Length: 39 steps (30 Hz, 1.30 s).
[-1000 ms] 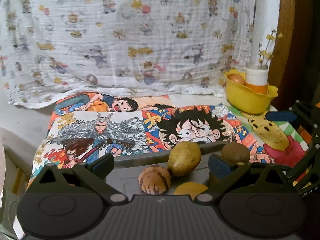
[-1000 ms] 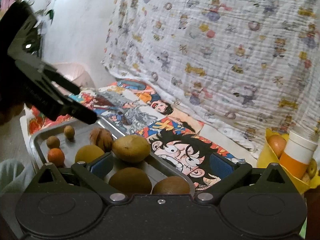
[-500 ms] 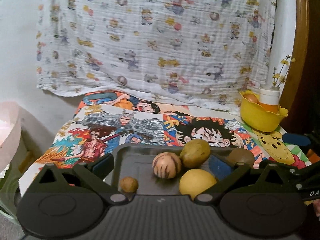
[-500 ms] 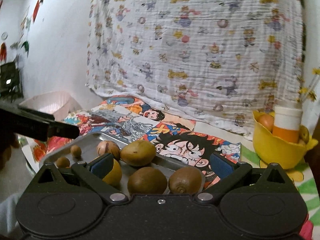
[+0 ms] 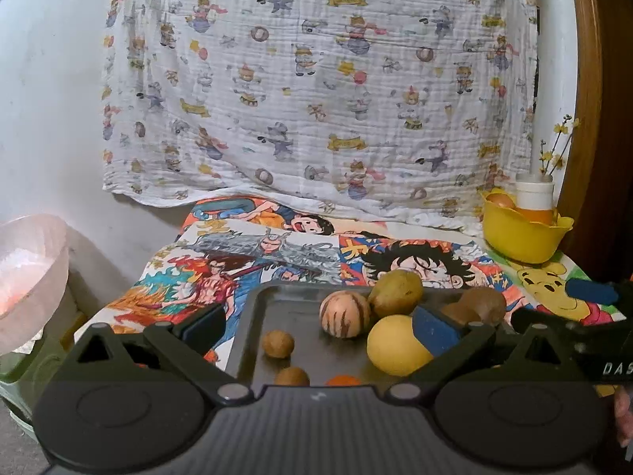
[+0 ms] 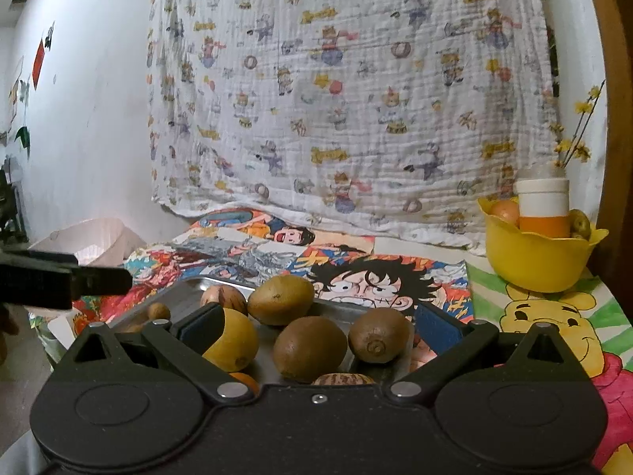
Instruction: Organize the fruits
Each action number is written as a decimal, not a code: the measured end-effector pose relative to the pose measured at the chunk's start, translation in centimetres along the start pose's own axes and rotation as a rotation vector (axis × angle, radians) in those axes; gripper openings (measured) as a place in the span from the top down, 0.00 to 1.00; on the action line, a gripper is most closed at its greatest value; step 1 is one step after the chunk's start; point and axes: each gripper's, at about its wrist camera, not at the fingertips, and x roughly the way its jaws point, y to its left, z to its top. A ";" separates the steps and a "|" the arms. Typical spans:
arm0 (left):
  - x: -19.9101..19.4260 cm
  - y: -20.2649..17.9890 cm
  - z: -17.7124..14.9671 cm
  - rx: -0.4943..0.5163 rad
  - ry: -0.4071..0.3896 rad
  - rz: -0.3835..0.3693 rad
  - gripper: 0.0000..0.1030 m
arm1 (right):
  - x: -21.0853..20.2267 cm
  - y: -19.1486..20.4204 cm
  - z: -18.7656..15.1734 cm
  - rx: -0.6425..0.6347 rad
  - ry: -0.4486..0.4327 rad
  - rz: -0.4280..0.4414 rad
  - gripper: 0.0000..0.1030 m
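- Tray [image 5: 300, 308] on the table holds the fruit, its long side running toward the near edge.
- Mango [image 6: 281, 300] lies crosswise at the tray's far rim, beside two kiwis [image 6: 310, 348].
- Left claw [image 5: 320, 326] and right claw [image 6: 316, 326] both spread wide, holding nothing.
- Yellow bowl [image 6: 534, 265] stands well apart, far right.

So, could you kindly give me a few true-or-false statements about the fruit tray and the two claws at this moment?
1. Both the left claw and the right claw are open and hold nothing. True.
2. The yellow bowl is empty. False: it holds an orange-and-white cup and some fruit.
3. Two kiwis lie side by side on the metal tray. True.
4. The yellow lemon lies on the cartoon cloth. False: it lies on the tray.
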 end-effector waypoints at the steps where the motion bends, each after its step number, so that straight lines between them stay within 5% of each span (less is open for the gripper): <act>1: -0.1 0.1 -0.2 -0.006 0.002 0.002 0.00 | -0.2 0.2 0.0 -0.002 -0.006 -0.001 0.01; 39: -3.0 2.3 -6.0 -0.063 -0.016 0.003 0.00 | -4.1 3.8 -5.1 0.078 -0.058 -0.055 0.01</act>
